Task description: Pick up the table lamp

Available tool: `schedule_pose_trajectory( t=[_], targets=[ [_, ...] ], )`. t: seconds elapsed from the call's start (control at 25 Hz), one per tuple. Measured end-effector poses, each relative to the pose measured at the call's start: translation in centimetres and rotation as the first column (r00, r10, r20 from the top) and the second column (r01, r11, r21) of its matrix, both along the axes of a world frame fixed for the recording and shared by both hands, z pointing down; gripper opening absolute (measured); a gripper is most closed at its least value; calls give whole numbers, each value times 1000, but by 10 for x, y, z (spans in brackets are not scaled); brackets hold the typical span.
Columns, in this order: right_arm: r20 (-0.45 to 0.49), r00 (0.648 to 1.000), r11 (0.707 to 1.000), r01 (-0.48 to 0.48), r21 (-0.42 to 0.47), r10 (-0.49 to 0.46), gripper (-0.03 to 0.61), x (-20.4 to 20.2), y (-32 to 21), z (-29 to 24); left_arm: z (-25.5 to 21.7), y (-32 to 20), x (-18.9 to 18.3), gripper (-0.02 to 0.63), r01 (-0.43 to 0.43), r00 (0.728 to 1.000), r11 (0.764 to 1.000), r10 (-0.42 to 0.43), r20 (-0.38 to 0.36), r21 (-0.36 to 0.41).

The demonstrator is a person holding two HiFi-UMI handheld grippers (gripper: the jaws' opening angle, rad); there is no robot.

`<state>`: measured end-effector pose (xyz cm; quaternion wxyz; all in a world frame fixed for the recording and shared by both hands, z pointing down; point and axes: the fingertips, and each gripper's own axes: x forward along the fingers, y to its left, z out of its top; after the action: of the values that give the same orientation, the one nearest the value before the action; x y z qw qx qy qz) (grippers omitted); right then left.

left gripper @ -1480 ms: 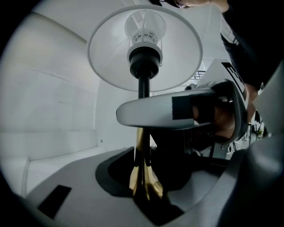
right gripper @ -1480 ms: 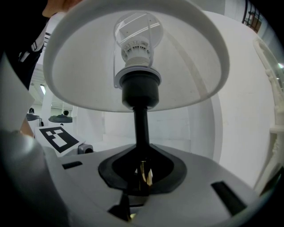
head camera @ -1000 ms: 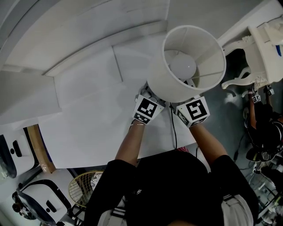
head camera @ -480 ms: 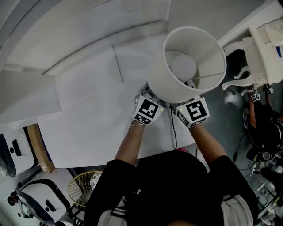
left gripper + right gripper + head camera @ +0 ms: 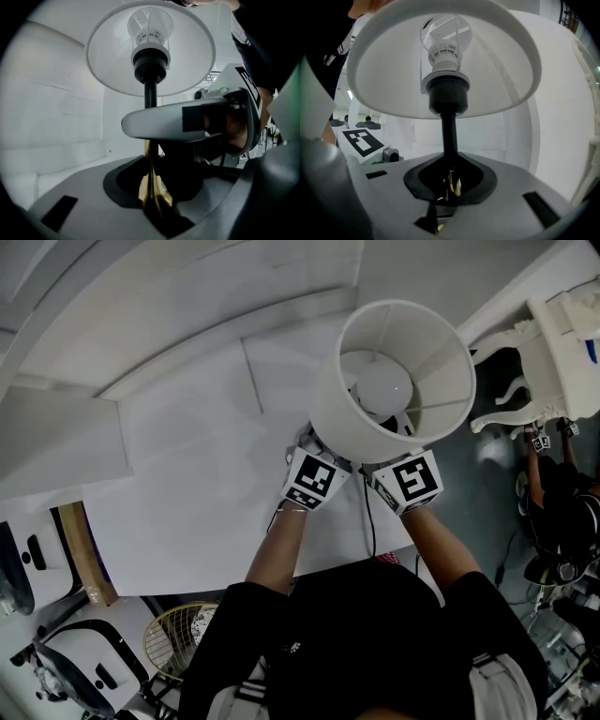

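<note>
Though the lampshade [image 5: 333, 404] hides its stem [image 5: 449, 136] overhead, left hand-held gripper [image 5: 152, 194] and right hand-held gripper [image 5: 449, 190] clamp it.

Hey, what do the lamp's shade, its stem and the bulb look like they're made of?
The shade is white and matte, probably fabric or paper stretched over thin wire spokes. The stem is black with a dull sheen up top, likely painted metal. Its gold lower part is shiny and brass-like, with bright reflections. The bulb looks like frosted white glass or plastic on a ribbed white neck.
</note>
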<state>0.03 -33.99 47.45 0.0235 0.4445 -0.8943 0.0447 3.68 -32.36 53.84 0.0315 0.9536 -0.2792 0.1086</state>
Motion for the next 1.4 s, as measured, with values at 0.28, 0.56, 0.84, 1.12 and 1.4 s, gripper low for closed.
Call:
schedule_pose_trajectory(
  t=[0.28, 0.56, 0.84, 1.12, 1.4],
  targets=[
    [17, 1000, 1000, 4, -7, -4, 61, 3, 7, -3, -5, 6, 2, 107, 0, 1000, 1000, 0, 11, 12],
    [9, 1000, 1000, 7, -11, -7, 61, 2, 15, -4, -11, 13, 0, 107, 17, 1000, 1000, -17, 16, 11],
    [-14, 1000, 999, 11, -33, -12, 61, 6, 27, -6, -17, 24, 3, 107, 25, 1000, 1000, -25, 15, 9],
    [-42, 999, 999, 17, -32, -19, 61, 11, 38, -12, -25, 33, 9, 107, 29, 1000, 999, -29, 9, 17],
    [-39, 999, 1000, 13, -17, -14, 61, 14, 48, -23, -35, 43, 12, 107, 34, 999, 999, -35, 5, 26]
  ],
)
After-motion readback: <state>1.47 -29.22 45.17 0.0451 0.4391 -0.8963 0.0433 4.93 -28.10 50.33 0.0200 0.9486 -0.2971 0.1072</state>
